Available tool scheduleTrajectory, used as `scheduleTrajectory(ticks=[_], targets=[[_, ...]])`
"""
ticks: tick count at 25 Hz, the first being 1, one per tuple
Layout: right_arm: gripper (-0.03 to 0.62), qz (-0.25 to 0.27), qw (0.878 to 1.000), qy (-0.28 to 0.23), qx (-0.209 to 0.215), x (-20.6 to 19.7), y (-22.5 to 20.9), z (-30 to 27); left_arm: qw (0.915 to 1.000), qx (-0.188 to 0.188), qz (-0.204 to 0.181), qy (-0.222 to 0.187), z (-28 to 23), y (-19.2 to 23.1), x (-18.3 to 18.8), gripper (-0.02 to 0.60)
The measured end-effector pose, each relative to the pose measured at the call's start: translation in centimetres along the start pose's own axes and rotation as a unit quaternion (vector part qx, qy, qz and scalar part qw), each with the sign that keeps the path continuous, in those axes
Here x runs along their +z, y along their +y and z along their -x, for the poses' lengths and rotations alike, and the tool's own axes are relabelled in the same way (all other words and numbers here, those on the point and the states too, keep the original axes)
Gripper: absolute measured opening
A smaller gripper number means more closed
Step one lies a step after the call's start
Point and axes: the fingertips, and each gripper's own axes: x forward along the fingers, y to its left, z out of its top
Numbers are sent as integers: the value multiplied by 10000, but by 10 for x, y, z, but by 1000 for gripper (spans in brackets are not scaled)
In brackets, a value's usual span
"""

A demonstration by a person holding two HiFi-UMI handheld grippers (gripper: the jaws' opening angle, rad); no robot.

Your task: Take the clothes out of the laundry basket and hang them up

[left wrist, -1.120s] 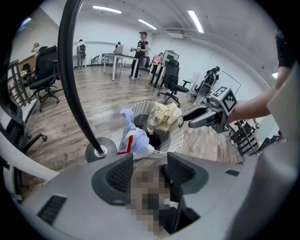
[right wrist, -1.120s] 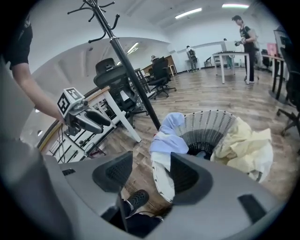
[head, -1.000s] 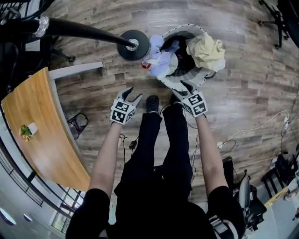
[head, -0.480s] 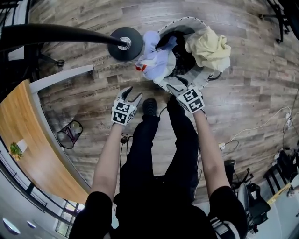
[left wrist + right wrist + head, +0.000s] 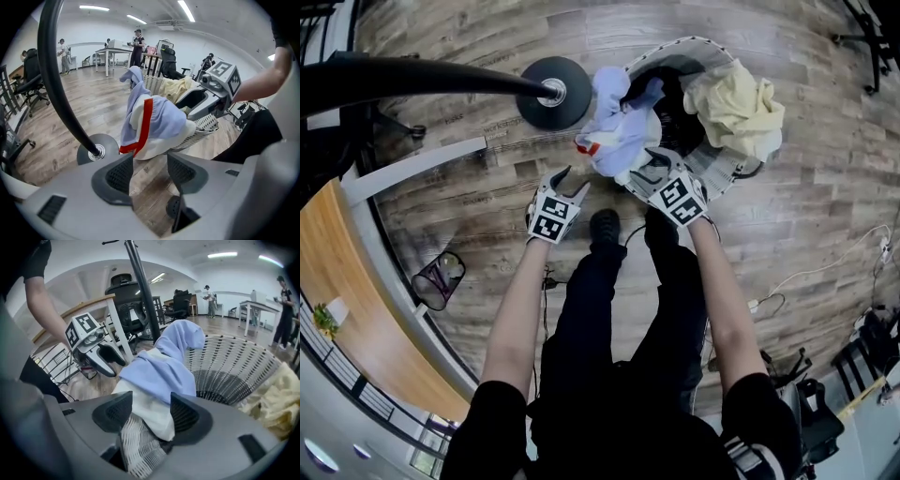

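Two bare forearms reach up from bottom centre, both pointing steeply down. Left gripper: jaws wide, nothing between them, over wood floor just left of the basket. Right gripper: jaws wide, straddling the blue-white garment's white edge and the rim, not clamped. Counts: one black stand base at upper left, one laundry basket at upper centre-right, and two garments draped on it, blue-white at left, pale yellow garment at right.
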Motion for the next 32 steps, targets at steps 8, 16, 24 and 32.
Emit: scheduleTrajectory(ticks=[8, 16, 24, 32], targets=[[46, 457, 9984, -2, 335, 17, 12, -23, 9998, -72, 163, 22, -11, 3, -10, 229], [18, 67, 9985, -459, 276, 48, 39, 24, 9994, -125, 244, 222, 31, -22, -18, 229], [17, -370, 9894, -1277, 580, 92, 70, 126, 9996, -67, 24, 281, 60, -57, 10, 233], [17, -292, 9758, -2005, 819, 143, 88, 232, 9932, -356, -975, 522, 60, -84, 57, 259]])
